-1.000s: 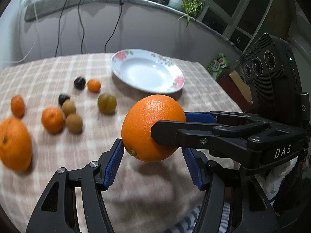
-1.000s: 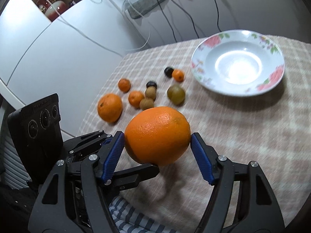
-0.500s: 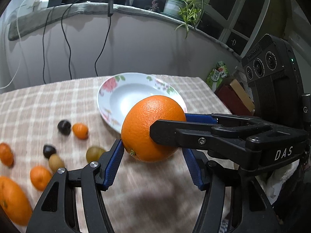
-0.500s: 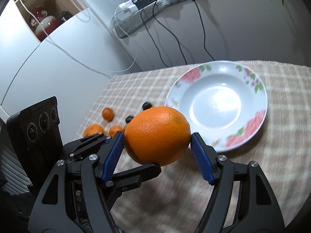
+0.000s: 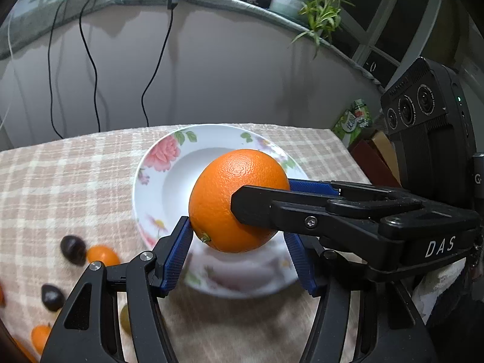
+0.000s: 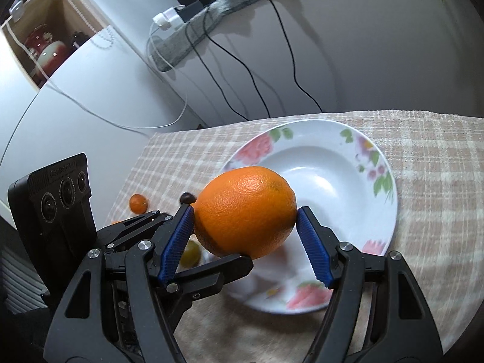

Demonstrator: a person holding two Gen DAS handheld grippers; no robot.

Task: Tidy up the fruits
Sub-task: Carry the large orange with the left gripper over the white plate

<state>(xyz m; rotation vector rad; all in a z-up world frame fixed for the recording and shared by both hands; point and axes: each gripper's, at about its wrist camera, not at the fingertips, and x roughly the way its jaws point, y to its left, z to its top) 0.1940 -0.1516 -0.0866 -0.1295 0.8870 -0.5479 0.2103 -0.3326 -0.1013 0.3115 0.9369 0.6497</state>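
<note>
Orange fruit (image 5: pixel 230 193), white rose-patterned plate (image 5: pixel 157 163), beige-checked tablecloth (image 5: pixel 66 181).

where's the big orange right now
The big orange is off the table, pinched between both grippers at the centre of each wrist view, over the near-left part of the floral plate, not yet resting in it.

One orange (image 5: pixel 239 199), one plate (image 5: pixel 157 181).

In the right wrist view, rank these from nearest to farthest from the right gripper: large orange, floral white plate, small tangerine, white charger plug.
1. Large orange: clamped in the right gripper.
2. Floral white plate: directly beneath and ahead.
3. Small tangerine: on the checked tablecloth, far left.
4. White charger plug: up on the grey ledge, farthest back.
</note>
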